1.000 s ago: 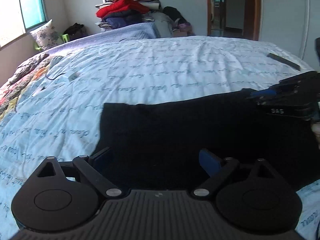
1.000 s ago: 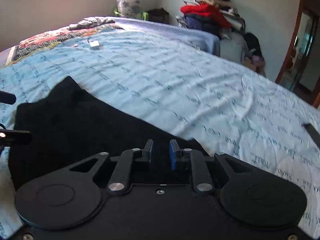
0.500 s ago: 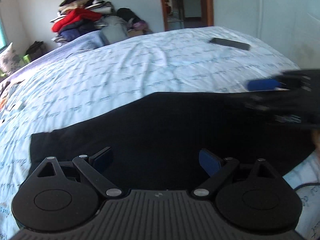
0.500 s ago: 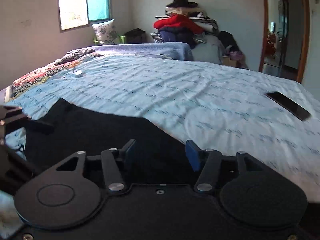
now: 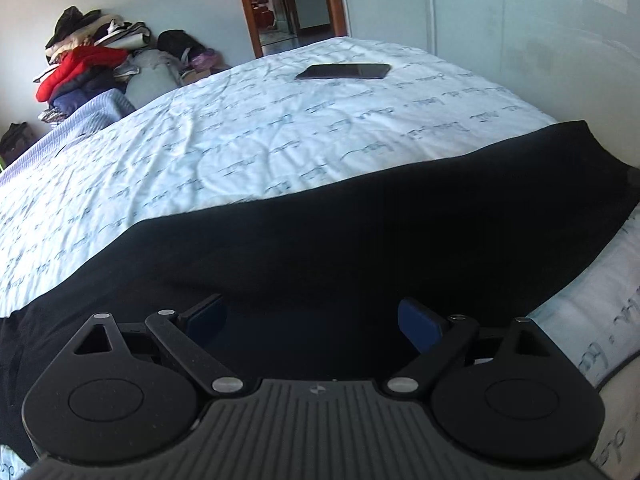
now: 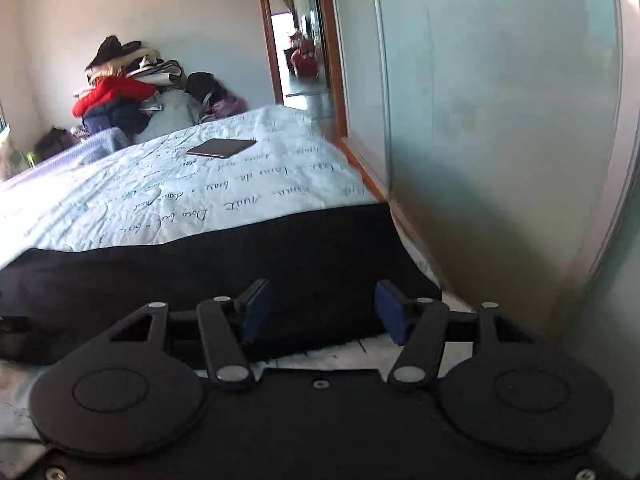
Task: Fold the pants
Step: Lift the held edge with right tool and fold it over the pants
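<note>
One pants (image 5: 360, 240) | black, flat on bed (image 5: 240, 140) | long axis left-right

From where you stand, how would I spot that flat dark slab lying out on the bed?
Start at the open wooden doorway, then drop to the pale, script-printed bedsheet. The tablet lies there alone near the far corner: thin, rigid and glossy, unlike the soft black pants spread nearer.

Black pants (image 5: 360, 240) cut off at frame's left and right ahead of the left gripper (image 5: 316, 320), their fabric folds lost in darkness, clothes pile (image 6: 120, 92) far ahead blurred
</note>
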A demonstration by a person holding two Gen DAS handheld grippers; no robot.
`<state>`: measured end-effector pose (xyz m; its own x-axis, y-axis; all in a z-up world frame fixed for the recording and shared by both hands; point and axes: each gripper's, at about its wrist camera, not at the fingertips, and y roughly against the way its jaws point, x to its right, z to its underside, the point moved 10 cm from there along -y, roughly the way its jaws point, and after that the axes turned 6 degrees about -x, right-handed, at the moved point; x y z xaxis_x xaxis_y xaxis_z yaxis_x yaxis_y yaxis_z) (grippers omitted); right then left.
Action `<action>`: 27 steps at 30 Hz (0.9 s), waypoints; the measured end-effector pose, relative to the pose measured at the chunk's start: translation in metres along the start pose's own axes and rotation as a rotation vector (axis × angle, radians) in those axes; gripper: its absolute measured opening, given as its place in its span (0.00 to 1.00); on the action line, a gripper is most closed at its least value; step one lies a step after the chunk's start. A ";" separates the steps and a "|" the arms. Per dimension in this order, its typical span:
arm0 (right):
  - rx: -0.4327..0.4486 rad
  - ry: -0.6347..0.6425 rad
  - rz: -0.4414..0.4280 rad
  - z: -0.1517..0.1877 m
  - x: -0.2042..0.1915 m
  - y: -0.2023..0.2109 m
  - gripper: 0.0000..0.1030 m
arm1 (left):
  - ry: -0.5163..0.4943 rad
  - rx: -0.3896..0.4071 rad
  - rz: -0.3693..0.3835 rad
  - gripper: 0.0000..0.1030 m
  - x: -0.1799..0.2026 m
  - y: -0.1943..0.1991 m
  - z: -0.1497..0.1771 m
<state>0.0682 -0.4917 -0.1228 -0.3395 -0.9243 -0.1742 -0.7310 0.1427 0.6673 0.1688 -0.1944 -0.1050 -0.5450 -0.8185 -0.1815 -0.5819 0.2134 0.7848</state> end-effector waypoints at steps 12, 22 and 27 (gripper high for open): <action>0.071 -0.352 -0.067 0.012 0.047 0.006 0.70 | -0.126 0.027 0.014 0.92 0.053 -0.016 0.002; 0.084 -0.614 -0.162 0.005 0.060 -0.028 0.74 | -0.098 0.050 0.038 0.92 0.055 -0.008 -0.007; 0.104 -0.710 -0.183 0.003 0.070 -0.028 0.66 | -0.020 0.130 -0.062 0.94 0.047 -0.003 -0.036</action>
<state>0.0629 -0.5594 -0.1563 -0.4819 -0.4904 -0.7262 -0.8531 0.0734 0.5166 0.1661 -0.2524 -0.0944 -0.5166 -0.8219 -0.2399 -0.6873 0.2309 0.6887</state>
